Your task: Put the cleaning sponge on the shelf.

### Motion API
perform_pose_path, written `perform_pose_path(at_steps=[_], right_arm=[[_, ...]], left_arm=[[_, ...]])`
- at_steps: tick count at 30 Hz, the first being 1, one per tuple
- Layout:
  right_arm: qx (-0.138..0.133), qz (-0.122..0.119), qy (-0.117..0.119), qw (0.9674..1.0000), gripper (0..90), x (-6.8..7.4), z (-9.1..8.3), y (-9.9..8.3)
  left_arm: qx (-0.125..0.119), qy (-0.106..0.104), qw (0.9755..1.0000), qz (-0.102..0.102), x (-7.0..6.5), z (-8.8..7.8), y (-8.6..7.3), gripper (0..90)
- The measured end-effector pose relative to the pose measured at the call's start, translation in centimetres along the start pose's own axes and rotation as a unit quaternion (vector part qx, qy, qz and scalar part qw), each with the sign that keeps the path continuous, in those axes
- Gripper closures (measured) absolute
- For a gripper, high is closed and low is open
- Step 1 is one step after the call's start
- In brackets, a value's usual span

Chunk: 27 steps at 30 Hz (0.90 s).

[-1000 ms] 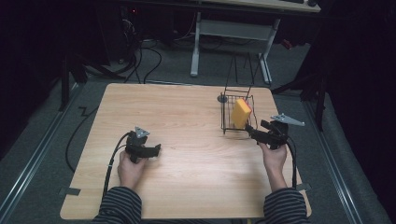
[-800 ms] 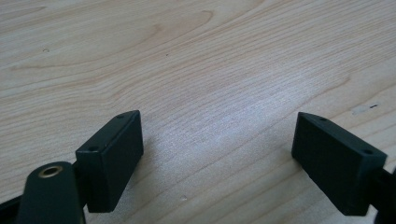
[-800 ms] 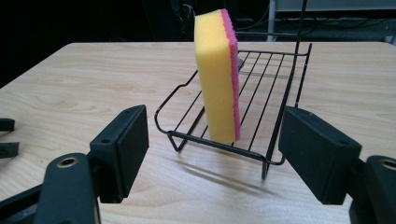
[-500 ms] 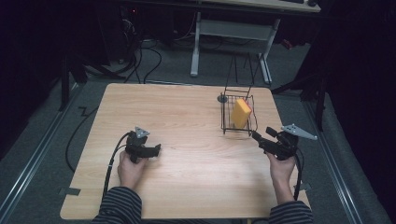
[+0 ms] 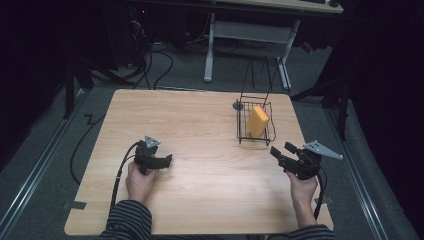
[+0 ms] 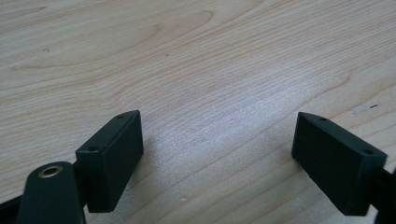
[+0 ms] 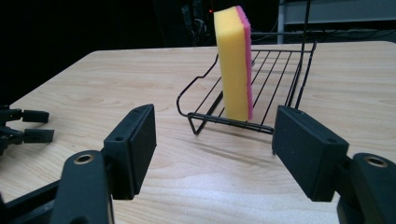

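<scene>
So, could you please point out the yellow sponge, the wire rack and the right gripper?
yellow sponge [image 7: 232, 65]: right gripper view, on its broad yellow face.
wire rack [image 7: 280, 70]: right gripper view, on the bars of its floor.
right gripper [image 5: 281, 150]: high view, between the tips of its two open jaws.

Looked along the left gripper [image 6: 219, 154] from close above the tabletop [image 6: 196, 60]. Showed two black jaws rising from the bottom edge, one at lower left, one at lower right, standing wide apart with bare wood between them. Carried small screw holes on each pad face. Had a brass-ringed hole on the black arm at the bottom left corner. Displayed pale wood grain running across, with a faint scuff mark toward the right edge.
</scene>
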State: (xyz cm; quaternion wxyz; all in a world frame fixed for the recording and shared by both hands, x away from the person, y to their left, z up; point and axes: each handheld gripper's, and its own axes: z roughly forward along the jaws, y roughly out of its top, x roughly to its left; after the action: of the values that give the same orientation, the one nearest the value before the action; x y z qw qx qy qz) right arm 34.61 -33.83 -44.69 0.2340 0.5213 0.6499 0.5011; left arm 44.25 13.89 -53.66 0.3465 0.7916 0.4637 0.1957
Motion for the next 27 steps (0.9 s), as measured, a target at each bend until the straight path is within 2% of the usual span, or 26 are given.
perform_pose_path(at_steps=[13, 27], right_arm=[[0.005, -0.007, 0.010, 0.9999, 32.1, 0.9, 0.3, -1.7], [0.029, -0.013, 0.027, 0.9991, 33.1, 2.2, 2.0, -3.1]], left_arm=[[0.000, 0.000, 1.0000, 0.000, 0.0, 0.0, 0.0, 17.3], [0.000, 0.001, 1.0000, 0.000, 0.0, 0.0, 0.0, 17.3]])
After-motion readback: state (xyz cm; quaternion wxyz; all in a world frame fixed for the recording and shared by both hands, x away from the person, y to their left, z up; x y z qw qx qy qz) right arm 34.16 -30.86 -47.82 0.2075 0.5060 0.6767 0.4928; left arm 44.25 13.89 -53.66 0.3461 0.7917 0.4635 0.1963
